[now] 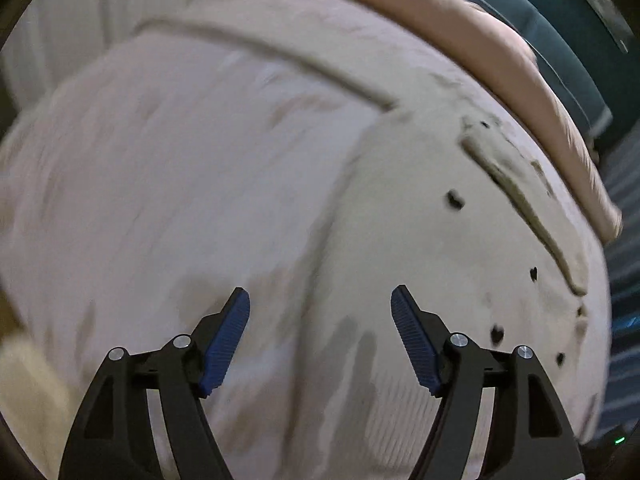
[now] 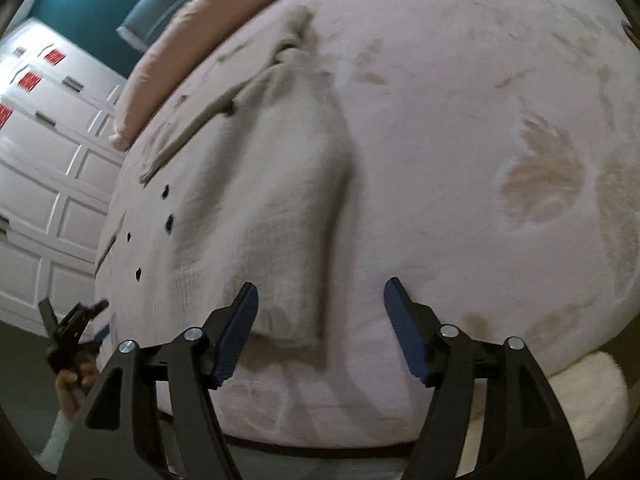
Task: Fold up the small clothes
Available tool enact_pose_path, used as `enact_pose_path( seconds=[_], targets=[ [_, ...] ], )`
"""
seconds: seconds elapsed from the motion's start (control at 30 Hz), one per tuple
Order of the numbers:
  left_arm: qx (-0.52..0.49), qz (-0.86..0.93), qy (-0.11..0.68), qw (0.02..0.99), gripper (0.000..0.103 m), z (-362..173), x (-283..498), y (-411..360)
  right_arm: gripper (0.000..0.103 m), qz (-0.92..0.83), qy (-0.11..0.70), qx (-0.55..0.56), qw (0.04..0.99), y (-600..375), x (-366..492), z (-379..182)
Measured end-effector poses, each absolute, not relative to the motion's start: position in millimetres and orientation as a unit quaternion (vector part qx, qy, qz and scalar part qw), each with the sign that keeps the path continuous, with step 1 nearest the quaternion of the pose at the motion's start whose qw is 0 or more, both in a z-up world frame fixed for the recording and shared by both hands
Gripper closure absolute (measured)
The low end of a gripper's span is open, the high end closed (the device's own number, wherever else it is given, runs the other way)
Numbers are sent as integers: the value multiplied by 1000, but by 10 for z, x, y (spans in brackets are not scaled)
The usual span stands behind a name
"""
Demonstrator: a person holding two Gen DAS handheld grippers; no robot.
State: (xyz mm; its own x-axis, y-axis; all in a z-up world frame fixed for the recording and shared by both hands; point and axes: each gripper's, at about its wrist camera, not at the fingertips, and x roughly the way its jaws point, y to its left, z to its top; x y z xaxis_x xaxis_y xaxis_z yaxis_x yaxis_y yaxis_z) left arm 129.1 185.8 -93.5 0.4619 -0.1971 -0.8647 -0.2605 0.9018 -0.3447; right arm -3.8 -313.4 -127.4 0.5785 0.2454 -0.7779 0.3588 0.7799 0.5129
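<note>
A small beige garment point(image 2: 256, 184) with dark heart-shaped spots lies spread flat on a pale pink fuzzy blanket point(image 2: 460, 120). In the left wrist view the garment point(image 1: 460, 220) fills the right half, its placket or strap running along the far right. My left gripper point(image 1: 320, 308) is open and empty, hovering above the garment's left edge. My right gripper point(image 2: 320, 300) is open and empty, just above the garment's near sleeve or corner. The left gripper point(image 2: 76, 320) also shows at the lower left of the right wrist view, held in a hand.
A folded pink cover point(image 1: 480, 40) and a teal pillow point(image 1: 568, 24) lie along the bed's far side. White panelled cupboard doors point(image 2: 48, 168) stand beyond the bed. A cream fluffy item point(image 2: 580, 392) sits at the bed's near right edge.
</note>
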Motion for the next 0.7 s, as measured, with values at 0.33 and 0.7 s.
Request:
enact_pose_path(
  seconds=[0.33,0.7],
  targets=[
    [-228,-65,559,795,97,-884,1070,1552,94,-9,421,290,860,-2910,1,-717],
    [-194,-57,580,789,97,-957,690,1542,96,-86,523,245,812,-2917,-412,-1216]
  ],
)
